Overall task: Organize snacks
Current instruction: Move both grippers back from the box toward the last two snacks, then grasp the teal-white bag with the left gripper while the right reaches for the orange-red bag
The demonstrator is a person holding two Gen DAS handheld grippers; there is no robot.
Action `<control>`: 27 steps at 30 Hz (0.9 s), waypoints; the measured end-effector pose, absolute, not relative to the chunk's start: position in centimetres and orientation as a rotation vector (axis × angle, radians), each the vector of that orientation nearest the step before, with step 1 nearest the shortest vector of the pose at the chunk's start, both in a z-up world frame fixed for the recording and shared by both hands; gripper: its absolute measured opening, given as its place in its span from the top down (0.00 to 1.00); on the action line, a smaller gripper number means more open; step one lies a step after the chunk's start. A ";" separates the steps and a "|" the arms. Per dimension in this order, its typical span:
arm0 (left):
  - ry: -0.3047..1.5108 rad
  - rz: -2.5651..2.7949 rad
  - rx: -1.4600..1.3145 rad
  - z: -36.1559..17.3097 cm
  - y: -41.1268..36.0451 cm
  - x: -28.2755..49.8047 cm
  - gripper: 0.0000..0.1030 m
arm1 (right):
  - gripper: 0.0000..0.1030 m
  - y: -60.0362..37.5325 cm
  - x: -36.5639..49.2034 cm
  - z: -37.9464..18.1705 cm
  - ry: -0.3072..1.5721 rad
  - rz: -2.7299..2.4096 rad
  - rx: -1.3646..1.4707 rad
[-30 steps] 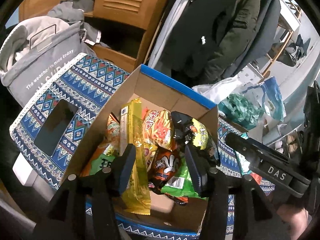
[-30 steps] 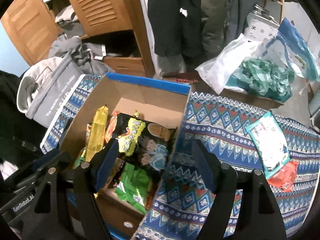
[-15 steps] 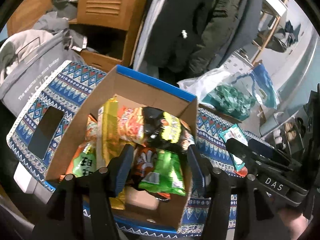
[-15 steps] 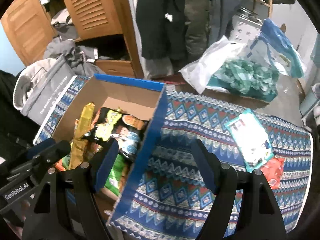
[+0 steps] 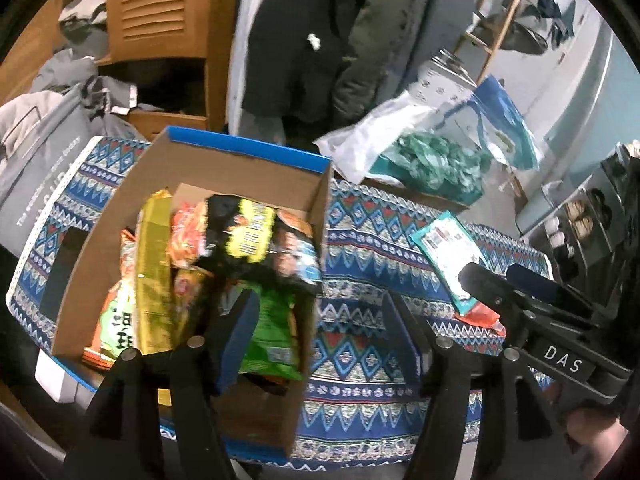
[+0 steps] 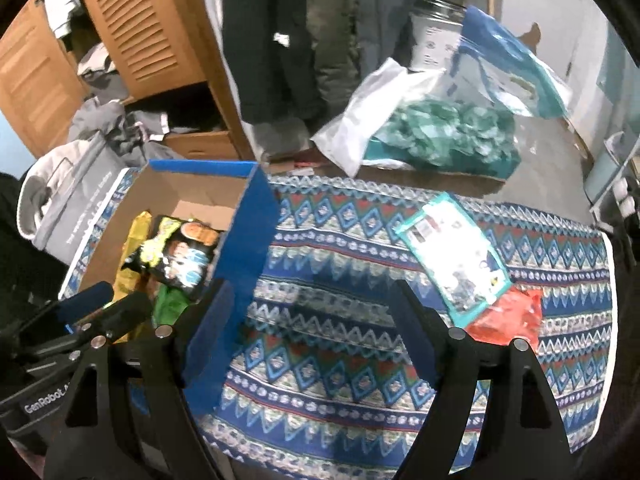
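While the box (image 5: 256, 160) of snacks (image 5: 248, 232) is sitting on the desk (image 6: 340, 280), both tongs are hanging over it, empty. The left tongs (image 5: 320, 320) have just been opening wide; the right tongs (image 6: 312, 320) are gaping wide too.

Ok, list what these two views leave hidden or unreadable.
- Left wrist view: the bottom of the cardboard box, buried under snack packets.
- Both views: print on the teal packet, blurred and too small to read.
- Right wrist view: most of the red packet, tucked under the teal one and behind a finger of the right gripper.
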State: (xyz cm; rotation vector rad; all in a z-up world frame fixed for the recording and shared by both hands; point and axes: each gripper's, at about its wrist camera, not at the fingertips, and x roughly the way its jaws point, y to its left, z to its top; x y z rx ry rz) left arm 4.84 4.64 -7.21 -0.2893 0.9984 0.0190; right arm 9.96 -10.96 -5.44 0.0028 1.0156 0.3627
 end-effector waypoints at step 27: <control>1.201 -0.060 -0.137 -10.5 -6.2 13.7 0.29 | 0.21 -24.3 16.1 -10.7 1.166 0.191 -0.035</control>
